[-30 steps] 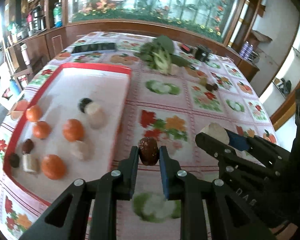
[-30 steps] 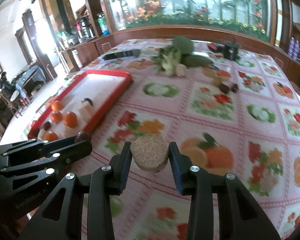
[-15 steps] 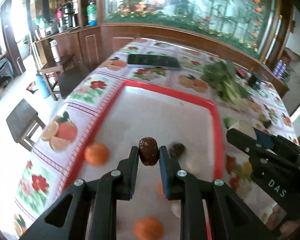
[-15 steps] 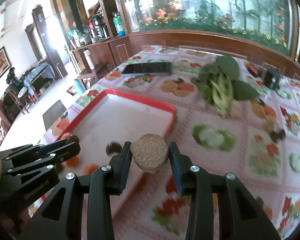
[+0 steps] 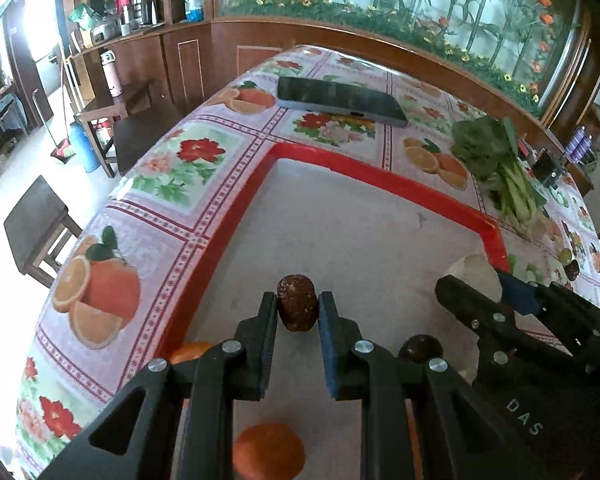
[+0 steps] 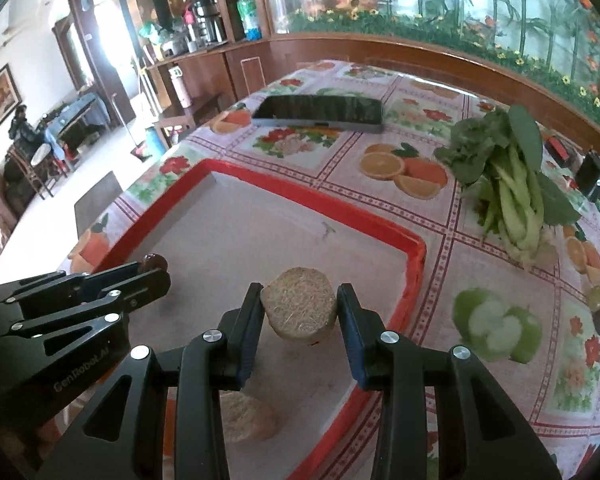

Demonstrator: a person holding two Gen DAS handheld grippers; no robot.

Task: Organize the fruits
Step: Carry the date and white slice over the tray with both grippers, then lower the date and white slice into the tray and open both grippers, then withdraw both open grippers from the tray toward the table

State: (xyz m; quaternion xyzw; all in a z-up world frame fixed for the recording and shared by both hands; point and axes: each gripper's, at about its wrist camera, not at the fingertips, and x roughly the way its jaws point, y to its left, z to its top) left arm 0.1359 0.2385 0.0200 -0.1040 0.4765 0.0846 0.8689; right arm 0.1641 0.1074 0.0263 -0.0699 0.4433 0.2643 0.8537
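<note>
Between the fingers of my left gripper (image 5: 298,310) sits a small dark brown fruit (image 5: 296,303), clamped on both sides and held above the pale floor of the red tray (image 5: 374,179). Just behind and to the right of that gripper, a second dark round fruit (image 5: 421,347) rests on the tray, partly hidden by the gripper's frame. Below the fingers I can see an orange fruit (image 5: 269,455) on the tray, and another orange one (image 5: 190,350) peeks out at the left finger's base.

My right gripper (image 6: 299,314) grasps a tan, rough-faced round piece (image 6: 299,307), its flat cut side facing me, also over the tray and near the tray's right rim. Beneath the right gripper's left finger a similar tan piece (image 6: 247,416) lies on the tray floor. From this view the left gripper appears to the left, its dark fruit just showing at the tips.

Ahead of both grippers, beyond the tray's far rim, a dark phone (image 6: 319,111) lies flat on the fruit-patterned tablecloth (image 6: 416,92). Ahead and to the right, a bunch of leafy greens (image 6: 508,180) lies on the cloth beside the tray.
</note>
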